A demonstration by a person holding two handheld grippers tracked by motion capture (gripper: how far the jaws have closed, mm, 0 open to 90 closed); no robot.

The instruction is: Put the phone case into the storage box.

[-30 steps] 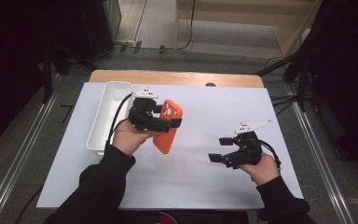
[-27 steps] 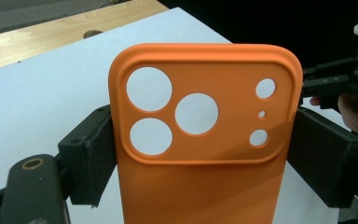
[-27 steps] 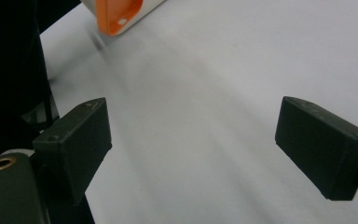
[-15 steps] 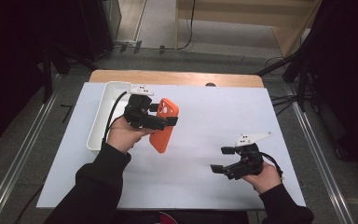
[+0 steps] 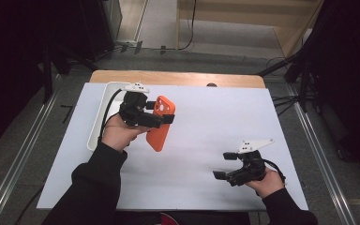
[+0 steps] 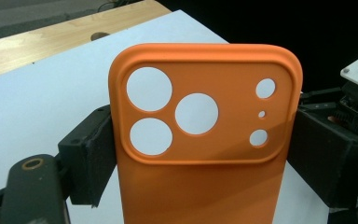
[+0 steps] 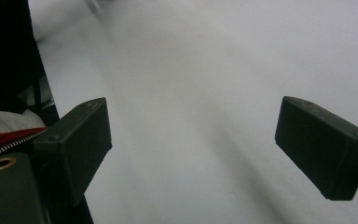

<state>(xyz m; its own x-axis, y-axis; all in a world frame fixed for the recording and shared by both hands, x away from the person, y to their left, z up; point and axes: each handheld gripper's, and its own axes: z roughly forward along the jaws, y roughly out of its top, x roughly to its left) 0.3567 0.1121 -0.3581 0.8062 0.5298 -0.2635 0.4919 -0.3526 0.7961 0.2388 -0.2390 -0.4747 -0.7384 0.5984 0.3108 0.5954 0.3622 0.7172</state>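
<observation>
Just right of the white tray (image 5: 104, 112), the left gripper (image 5: 161, 113) clamps the orange phone case (image 5: 161, 124) by its side edges, above the table (image 5: 206, 122). Keep that squeeze even. Far right, the right gripper (image 5: 224, 165) hangs wide open, empty.

R hand drops back twd the near edge; L barely shifts.

Right gripper (image 5: 226, 165) w/ its hand has slid from mid-right of the white table cover (image 5: 206, 117) down twd the person's side, now lower and closer to the near-right corner, jaws wide apart w/ nothing btwn them, pointing left. Orange phone case (image 5: 161, 123) in the left gripper (image 5: 161, 112) has tipped slightly: the end w/ the camera cut-outs now sits a bit farther up the table, away from the person.
</observation>
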